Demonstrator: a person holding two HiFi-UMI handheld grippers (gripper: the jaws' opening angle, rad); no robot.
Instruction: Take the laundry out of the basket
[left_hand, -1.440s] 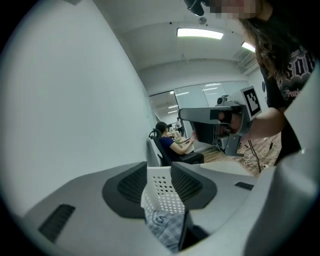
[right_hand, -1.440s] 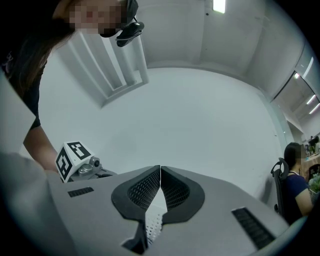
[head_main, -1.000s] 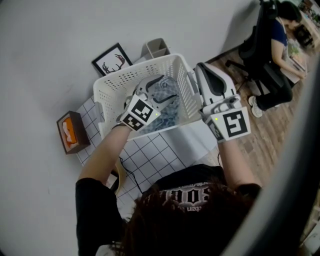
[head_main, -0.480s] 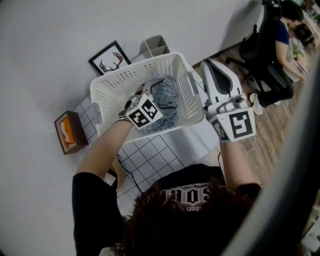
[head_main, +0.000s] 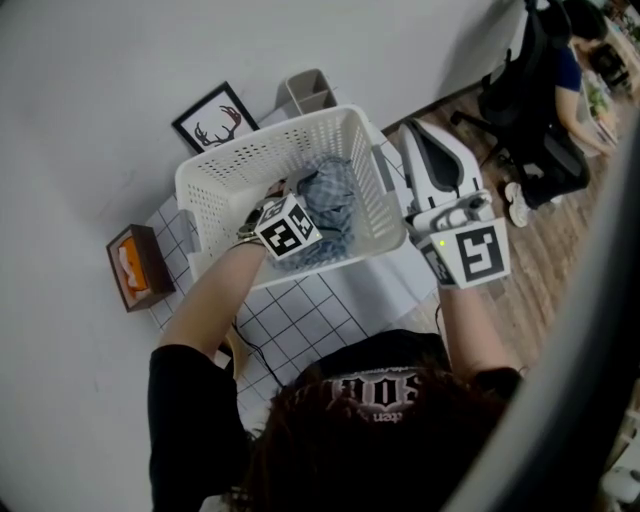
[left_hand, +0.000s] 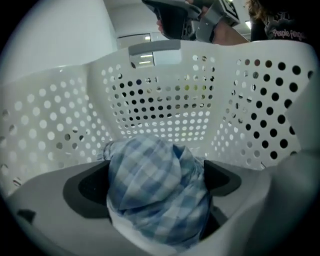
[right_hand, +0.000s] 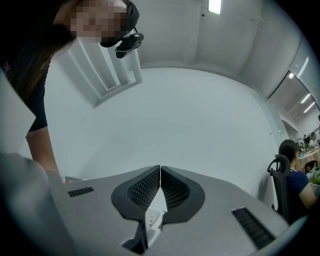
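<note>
Now left tool (left_hand: 155, 182) just opening, bunched laundry (head_main: 330, 195) between jaws; right tool (right_hand: 160, 180) closed.

The left gripper (left_hand: 156, 184) is down inside the white basket (left_hand: 165, 112), whose holed walls curve all round it. Its jaws have just been opening and stand wide apart. A bunched blue-and-white checked cloth (left_hand: 150, 205) bulges up loosely between the dark pads (left_hand: 87, 192), filling most of the gap. Past the far rim, a person's dark shirt (left_hand: 282, 25) shows.
</note>
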